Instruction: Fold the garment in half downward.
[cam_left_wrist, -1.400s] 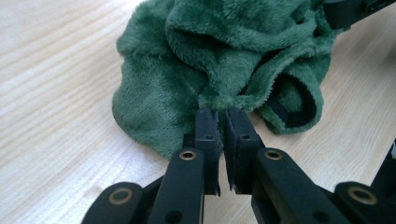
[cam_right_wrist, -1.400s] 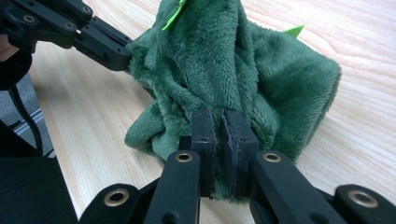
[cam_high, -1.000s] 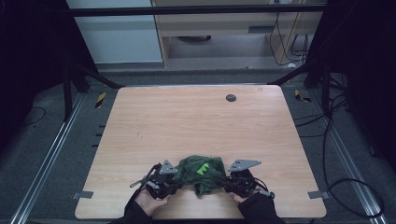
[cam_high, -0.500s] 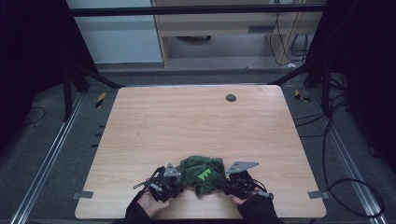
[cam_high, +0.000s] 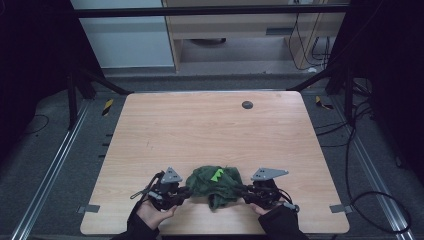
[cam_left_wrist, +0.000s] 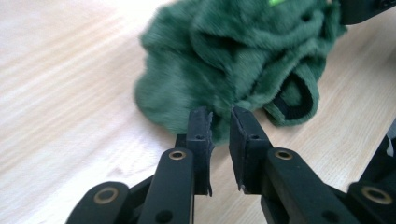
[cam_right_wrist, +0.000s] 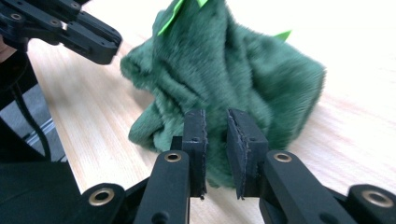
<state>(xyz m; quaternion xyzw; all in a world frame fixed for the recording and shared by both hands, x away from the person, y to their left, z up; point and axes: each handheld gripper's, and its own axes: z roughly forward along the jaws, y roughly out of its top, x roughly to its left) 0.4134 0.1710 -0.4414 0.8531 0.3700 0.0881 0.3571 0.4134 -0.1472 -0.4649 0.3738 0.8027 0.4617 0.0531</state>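
Here my left claw (cam_left_wrist: 219, 116) stands slightly open, a narrow gap showing between its jaws, and nothing sits between them. Its tips reach the near edge of the cloth (cam_left_wrist: 233, 51), a crumpled green plush heap just ahead of me; whether they press the pile or only brush it I cannot tell. A black-trimmed fold lies ahead and to my right. My right claw (cam_right_wrist: 218, 119) is set the same way, jaws a little apart and empty, tips at the cloth (cam_right_wrist: 224, 74) from the opposite side. Bright green tabs stick up beyond those tips. From above, the cloth (cam_high: 216, 181) lies between my left claw (cam_high: 186, 190) and right claw (cam_high: 244, 190) on the table (cam_high: 210, 125), near its edge by me.
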